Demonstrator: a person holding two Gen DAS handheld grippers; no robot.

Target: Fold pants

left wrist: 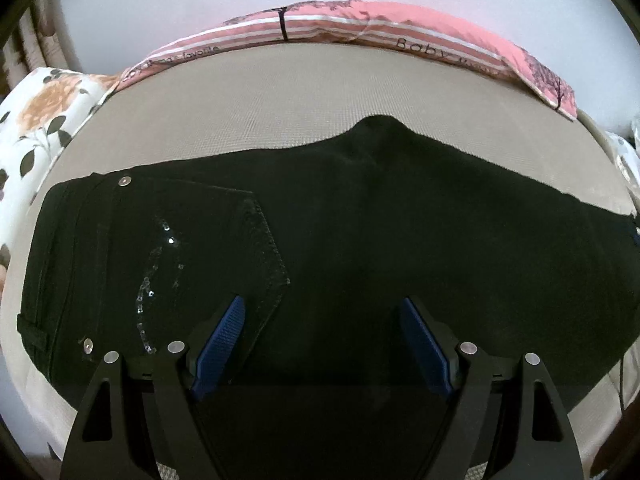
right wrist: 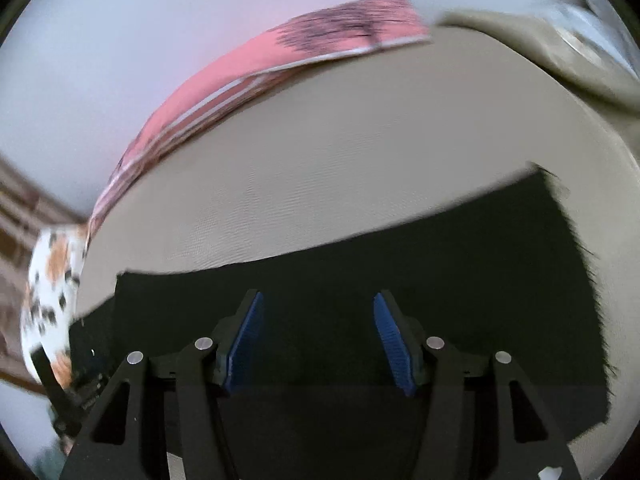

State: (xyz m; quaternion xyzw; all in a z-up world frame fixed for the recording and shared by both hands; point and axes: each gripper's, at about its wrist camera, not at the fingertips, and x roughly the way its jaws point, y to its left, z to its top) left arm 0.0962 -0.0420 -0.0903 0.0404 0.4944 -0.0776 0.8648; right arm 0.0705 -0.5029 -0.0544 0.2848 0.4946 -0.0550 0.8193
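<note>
Black pants (left wrist: 340, 240) lie flat across a beige mat (left wrist: 240, 112), waistband at the left with a sequined back pocket (left wrist: 192, 256). My left gripper (left wrist: 322, 308) is open and empty, hovering over the pants near the pocket. In the right wrist view the pants (right wrist: 440, 280) show their leg end with a frayed hem (right wrist: 580, 248) at the right. My right gripper (right wrist: 318, 304) is open and empty over the leg part. That view is blurred.
A pink striped blanket (left wrist: 360, 28) lies along the mat's far edge and also shows in the right wrist view (right wrist: 248, 76). A floral cloth (left wrist: 44, 120) lies at the left. A beige cushion (right wrist: 540, 52) sits at the far right.
</note>
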